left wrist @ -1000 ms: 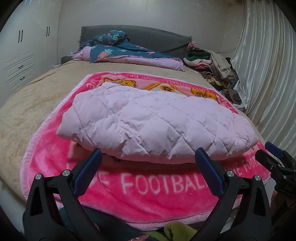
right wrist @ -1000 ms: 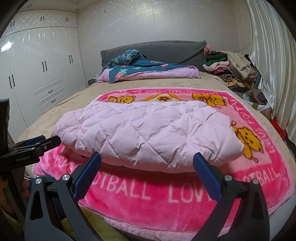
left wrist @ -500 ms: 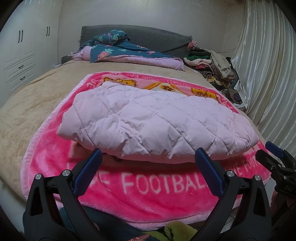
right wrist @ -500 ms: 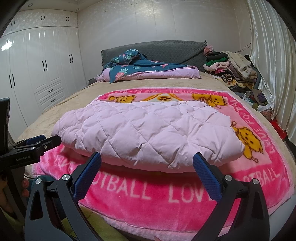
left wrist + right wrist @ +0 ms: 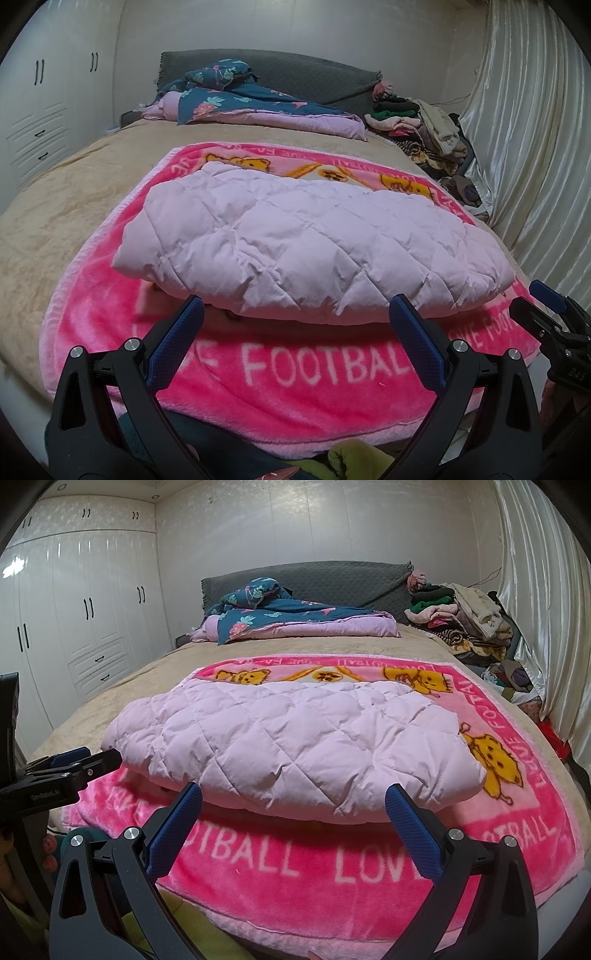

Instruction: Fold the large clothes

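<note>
Almost nothing is changing: compared with the pictures from a second ago, the quilted pink jacket (image 5: 306, 243) is lying in the same folded bundle and both views are sitting practically where they were. You are holding steady, not working the cloth — which suggests the fold is either finished or waiting on your next grab.

Your left claw (image 5: 295, 345) is standing with its blue pads wide apart, gripping nothing, hanging just short of the jacket's near edge. Your right claw (image 5: 293, 825) is doing the same, jaws spread and empty, also just short of that edge. Each claw is showing at the margin of the other's view.

The jacket is resting on the pink football blanket (image 5: 295, 398), which is spread over the beige bed (image 5: 55, 206). The bundle is looking puffy, and its near edge is lifting slightly off the blanket; down filling like this is likely to spring back, so pressing it flat may be worth doing before you move on.

Around you, a blue floral duvet (image 5: 280, 616) is lying by the grey headboard (image 5: 332, 579), well apart from the jacket. A pile of clothes (image 5: 465, 624) is sitting at the bed's far right corner, beside the curtain (image 5: 546, 590) — probably your next pieces. White wardrobes (image 5: 74, 609) are lining the left wall. Nothing is blocking the way between your claws and the jacket.
</note>
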The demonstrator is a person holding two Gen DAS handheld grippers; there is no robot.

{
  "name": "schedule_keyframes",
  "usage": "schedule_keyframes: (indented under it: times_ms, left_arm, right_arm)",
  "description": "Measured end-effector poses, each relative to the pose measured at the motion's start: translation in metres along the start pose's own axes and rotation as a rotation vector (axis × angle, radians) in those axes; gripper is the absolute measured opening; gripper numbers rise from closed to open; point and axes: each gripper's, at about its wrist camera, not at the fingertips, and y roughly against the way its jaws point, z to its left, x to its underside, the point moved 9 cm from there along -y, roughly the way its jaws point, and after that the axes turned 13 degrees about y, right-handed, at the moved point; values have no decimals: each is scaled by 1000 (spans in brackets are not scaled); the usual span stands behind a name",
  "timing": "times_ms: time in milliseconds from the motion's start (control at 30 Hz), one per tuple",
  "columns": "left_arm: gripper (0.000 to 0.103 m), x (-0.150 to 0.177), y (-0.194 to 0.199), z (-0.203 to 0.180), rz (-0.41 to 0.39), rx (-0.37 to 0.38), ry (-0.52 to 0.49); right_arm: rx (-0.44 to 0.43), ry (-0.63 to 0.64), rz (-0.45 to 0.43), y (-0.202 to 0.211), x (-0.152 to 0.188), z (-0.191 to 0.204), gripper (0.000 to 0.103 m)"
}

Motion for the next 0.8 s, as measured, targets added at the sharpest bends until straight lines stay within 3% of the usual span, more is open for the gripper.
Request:
schedule_keyframes:
  times_ms: [500,600,700,800]
  left_arm:
    - [94,3,-4,6,36,-12,-19]
    - [94,-3,-5,17,29,-18,2]
    - [94,-27,-8,53,-14,-67,59]
    - [94,-65,-12,121,-61,-173,132]
  right_arm:
    - [55,-55,1,9,8,-24,99]
    - [98,-113,3,16,19,-49,99]
    - [182,-228,9,28,43,-97,99]
    - [381,-318,31,50,87,-177,99]
